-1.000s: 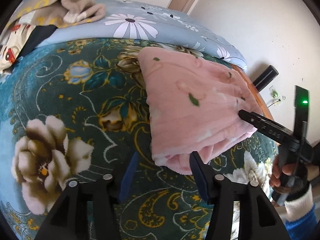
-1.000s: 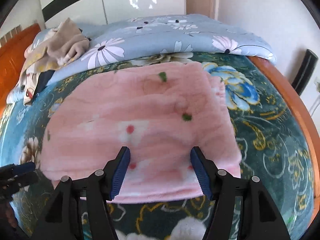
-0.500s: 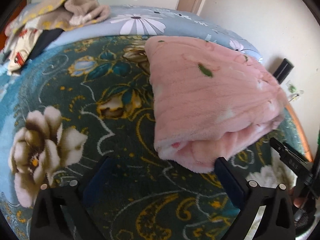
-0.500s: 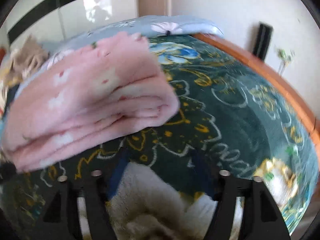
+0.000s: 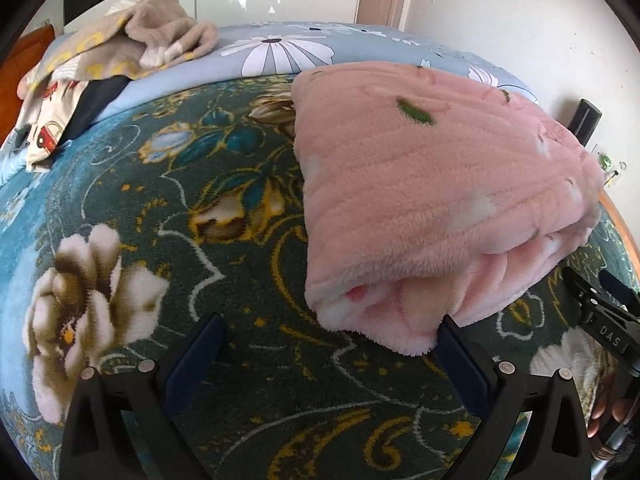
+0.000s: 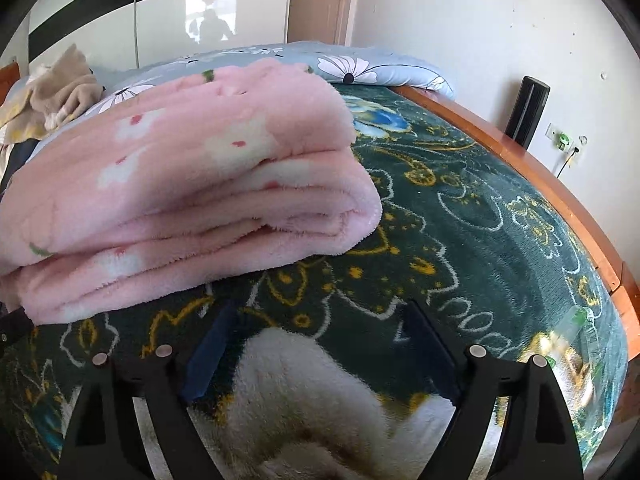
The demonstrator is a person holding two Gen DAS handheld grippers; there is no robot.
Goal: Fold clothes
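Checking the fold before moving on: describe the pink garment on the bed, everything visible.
The pink garment is plush fleece printed with white flowers, red dots and green leaves. It lies folded into a thick stack of several layers, edges facing the cameras, flat on the dark green floral blanket. Neither gripper holds it; the left gripper's right finger sits just at its near corner.

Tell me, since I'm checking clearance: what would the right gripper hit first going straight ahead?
Probably the green bedspread; the right gripper, jaws opening and empty, points down past the pink blanket.
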